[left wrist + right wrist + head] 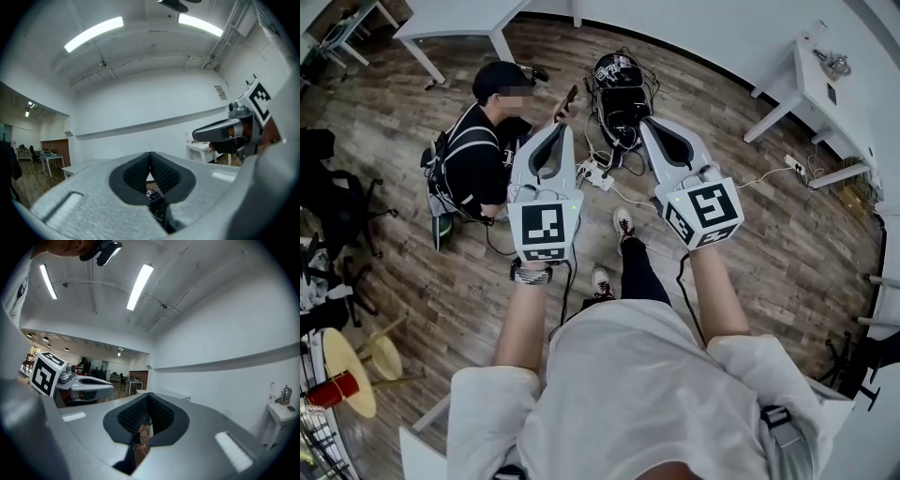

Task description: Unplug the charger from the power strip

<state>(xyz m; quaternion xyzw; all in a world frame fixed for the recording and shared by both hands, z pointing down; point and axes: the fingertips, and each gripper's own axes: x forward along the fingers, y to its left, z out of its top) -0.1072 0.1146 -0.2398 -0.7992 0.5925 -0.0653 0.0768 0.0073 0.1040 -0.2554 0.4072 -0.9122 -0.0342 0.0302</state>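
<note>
White power strip (pixel 596 174) on floor (pixel 750 234) — long axis slanting down-right

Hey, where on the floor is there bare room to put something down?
Bare floor lies right of the right gripper, toward the white table. Crowded: cables around the power strip and black gear, beside the seated person.

You had bright, even light from ceiling tube lights (pixel 93 32), leaving only soft shadows on the wood floor (pixel 750 216). Both gripper views bowed at their edges with dark corners, and the near shell of your left gripper (pixel 150 157) blurred.
</note>
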